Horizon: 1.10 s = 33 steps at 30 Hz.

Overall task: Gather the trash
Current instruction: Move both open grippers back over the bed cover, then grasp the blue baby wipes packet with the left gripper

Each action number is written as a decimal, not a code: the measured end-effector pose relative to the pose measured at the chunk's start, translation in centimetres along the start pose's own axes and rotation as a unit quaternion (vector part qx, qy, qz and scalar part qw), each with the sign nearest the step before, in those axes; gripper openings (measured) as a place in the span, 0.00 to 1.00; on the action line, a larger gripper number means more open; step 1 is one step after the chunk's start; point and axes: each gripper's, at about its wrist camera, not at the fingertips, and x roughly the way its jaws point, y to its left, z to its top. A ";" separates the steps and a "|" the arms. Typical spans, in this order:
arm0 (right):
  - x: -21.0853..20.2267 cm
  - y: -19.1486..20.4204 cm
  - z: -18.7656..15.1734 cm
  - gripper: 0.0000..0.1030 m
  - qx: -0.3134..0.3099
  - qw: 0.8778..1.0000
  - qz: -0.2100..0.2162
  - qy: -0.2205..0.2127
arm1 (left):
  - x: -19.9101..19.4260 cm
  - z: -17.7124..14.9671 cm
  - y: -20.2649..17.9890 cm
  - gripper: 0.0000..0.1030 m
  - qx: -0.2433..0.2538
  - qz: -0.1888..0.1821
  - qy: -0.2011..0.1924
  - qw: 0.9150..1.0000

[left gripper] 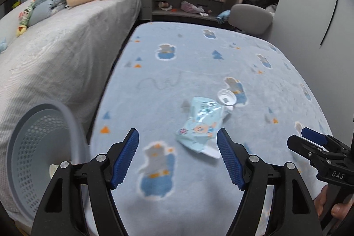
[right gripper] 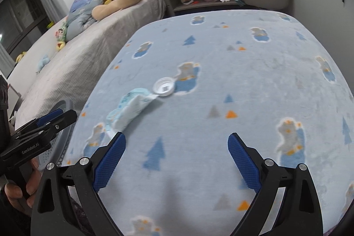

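1. The left gripper has its fingers wide apart, and nothing is in them.
2. The right gripper is wide too and holds nothing.
3. A crinkled wrapper lies on the blue blanket, touching a white cap.
4. A grey basket sits to the left, beside the blanket.

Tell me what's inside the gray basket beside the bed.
In the left wrist view the basket shows only its perforated wall. A small pale object sits at its mouth; the gripper's arm covers the bottom.
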 end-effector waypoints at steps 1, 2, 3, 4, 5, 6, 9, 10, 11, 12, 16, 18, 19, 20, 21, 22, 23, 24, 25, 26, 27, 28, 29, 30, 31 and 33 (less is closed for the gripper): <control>-0.1 -0.7 0.1 0.89 0.004 1.000 -0.002 -0.002 | 0.5 0.2 -0.4 0.68 0.002 -0.002 0.005 1.000; -0.1 -1.4 0.1 0.89 0.009 1.000 -0.005 -0.004 | 1.1 0.4 -0.9 0.68 0.005 -0.002 0.010 1.000; -0.1 -1.8 0.1 0.89 0.013 1.000 -0.006 -0.005 | 1.7 0.7 -1.4 0.68 0.011 -0.001 0.014 1.000; 0.0 -2.5 0.2 0.89 0.020 1.000 -0.007 -0.005 | 2.3 0.9 -1.9 0.68 0.018 0.000 0.019 1.000; 0.1 -3.0 0.2 0.89 0.025 1.000 -0.007 -0.006 | 2.8 1.0 -2.2 0.68 0.024 -0.001 0.025 0.999; 0.3 -3.5 0.3 0.89 0.031 0.999 -0.006 -0.006 | 3.5 1.2 -2.7 0.68 0.033 -0.006 0.035 0.999; 0.5 -4.8 0.2 0.89 0.043 0.999 -0.005 -0.006 | 5.6 1.5 -3.5 0.69 0.048 -0.012 0.063 0.997; 0.6 -5.0 0.2 0.89 0.046 0.999 -0.004 -0.006 | 6.1 1.5 -3.7 0.69 0.052 -0.013 0.071 0.996; 0.7 -5.2 0.2 0.89 0.048 0.999 -0.003 -0.005 | 6.7 1.6 -3.9 0.69 0.057 -0.011 0.078 0.995; 0.8 -5.5 0.1 0.89 0.049 0.999 -0.003 -0.005 | 7.2 1.6 -3.9 0.69 0.061 -0.008 0.082 0.995; 0.9 -6.0 0.2 0.89 0.053 0.999 -0.001 -0.004 | 8.9 1.8 -4.1 0.69 0.068 0.004 0.094 0.993; 0.9 -6.2 0.2 0.89 0.055 0.998 -0.001 -0.003 | 9.7 2.0 -4.2 0.69 0.071 0.006 0.100 0.992; 1.0 -6.3 0.2 0.89 0.056 0.998 -0.001 -0.002 | 10.1 2.1 -4.3 0.69 0.073 0.007 0.104 0.992; 1.2 -6.3 0.3 0.89 0.057 0.998 -0.001 -0.001 | 10.5 2.1 -4.3 0.69 0.074 0.008 0.108 0.991; 1.3 -6.3 0.2 0.89 0.057 0.998 -0.002 0.000 | 10.9 2.1 -4.4 0.69 0.074 0.007 0.111 0.991; 1.3 -6.2 0.2 0.89 0.056 0.998 -0.002 0.002 | 11.2 2.2 -4.3 0.69 0.072 0.006 0.113 0.991; 1.3 -6.1 0.1 0.89 0.055 0.998 -0.003 0.003 | 11.4 2.2 -4.3 0.68 0.071 0.005 0.112 0.991; 1.3 -6.1 0.1 0.89 0.054 0.999 -0.003 0.004 | 11.5 2.2 -4.2 0.68 0.068 0.006 0.109 0.992; 1.4 -6.0 0.1 0.89 0.053 0.999 -0.004 0.005 | 11.5 2.2 -4.1 0.66 0.066 0.006 0.106 0.992; 1.5 -5.9 0.2 0.89 0.052 0.999 -0.005 0.007 | 11.5 2.2 -4.0 0.56 0.062 0.004 0.103 0.993; 1.7 -5.9 0.2 0.89 0.051 0.999 -0.006 0.008 | 11.4 2.1 -3.8 0.52 0.059 0.002 0.103 0.993; 1.8 -5.8 0.2 0.89 0.049 0.999 -0.007 0.010 | 11.3 2.0 -3.7 0.52 0.057 0.002 0.100 0.993; 1.9 -5.6 0.3 0.89 0.048 0.999 -0.007 0.011 | 11.1 1.9 -3.5 0.52 0.055 0.002 0.097 0.994; 2.1 -5.4 0.4 0.89 0.046 0.999 -0.008 0.013 | 10.8 1.9 -3.3 0.52 0.053 0.003 0.093 0.994; 2.3 -5.1 0.5 0.89 0.043 0.999 -0.007 0.014 | 10.4 1.8 -3.0 0.52 0.052 0.005 0.088 0.995; 2.8 -4.5 0.8 0.89 0.036 0.999 -0.006 0.017 | 9.2 1.7 -2.3 0.52 0.049 0.015 0.072 0.996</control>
